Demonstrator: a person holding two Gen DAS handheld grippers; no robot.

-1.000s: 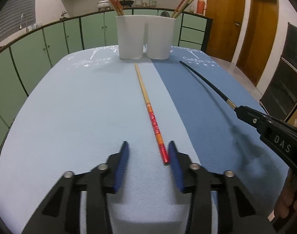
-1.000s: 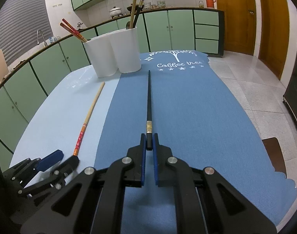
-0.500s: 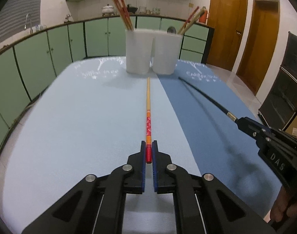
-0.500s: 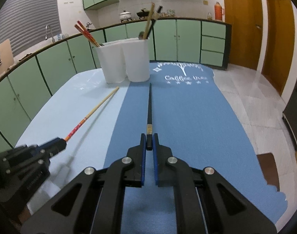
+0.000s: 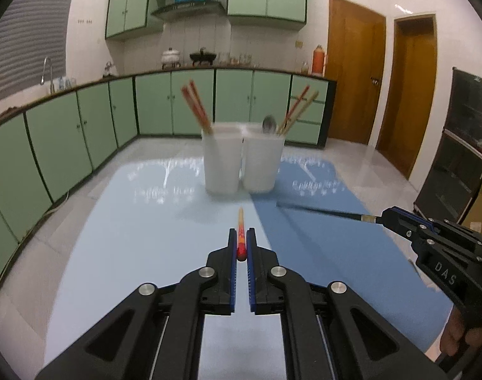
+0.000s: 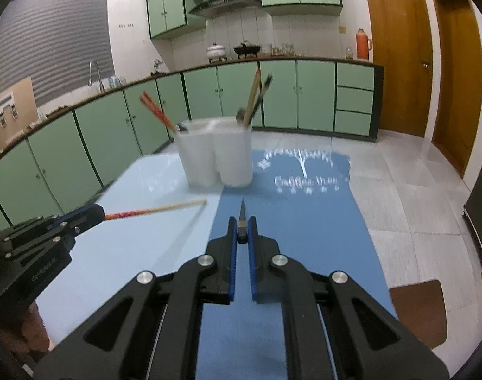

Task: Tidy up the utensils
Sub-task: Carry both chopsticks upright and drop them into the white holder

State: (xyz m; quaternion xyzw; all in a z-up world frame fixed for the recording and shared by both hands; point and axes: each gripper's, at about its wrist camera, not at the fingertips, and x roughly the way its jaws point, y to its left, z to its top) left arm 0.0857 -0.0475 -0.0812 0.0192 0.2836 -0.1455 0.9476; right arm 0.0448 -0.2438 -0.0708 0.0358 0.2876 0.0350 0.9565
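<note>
Blue ribbed pads line the black left gripper, clamped on a chopstick with a red, orange-banded end and pale wood tip. The black right gripper, also blue-padded, clamps a black chopstick with a metallic band. Ahead of the fingers stand two white holders, holding red-and-tan chopsticks. Under the left fingers lies a pale blue mat; under the right, a darker blue mat with white tree-and-lettering print. Green cabinets with dark trim beyond.
</note>
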